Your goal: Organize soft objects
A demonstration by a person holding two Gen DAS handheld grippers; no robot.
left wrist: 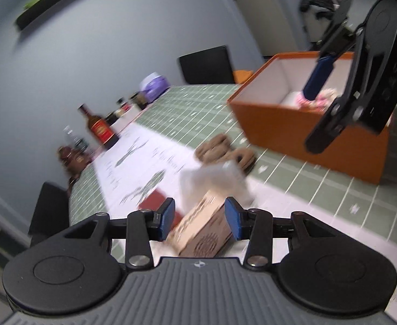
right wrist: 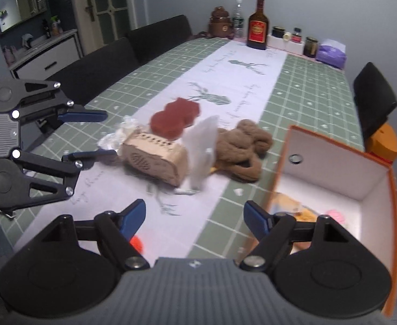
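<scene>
Black linkages, blue pads (right wrist: pixel 133 218), silver screws, grey ribbed housing, apparently plastic.

Table (right wrist: pixel 306 94), green check cloth, white runner (right wrist: pixel 225 81) | before me: tan loaf-shaped toy (right wrist: pixel 155 157), red plush (right wrist: pixel 175 116), brown plush (right wrist: pixel 241 146), orange box (right wrist: pixel 339 162) | far edge: bottles (right wrist: pixel 257 24), perhaps jars.

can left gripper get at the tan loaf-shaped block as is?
Probably yes: left gripper has its jaws open and empty, facing the tan block end-on with nothing between; only crumpled clear wrap lies beside it.
</scene>
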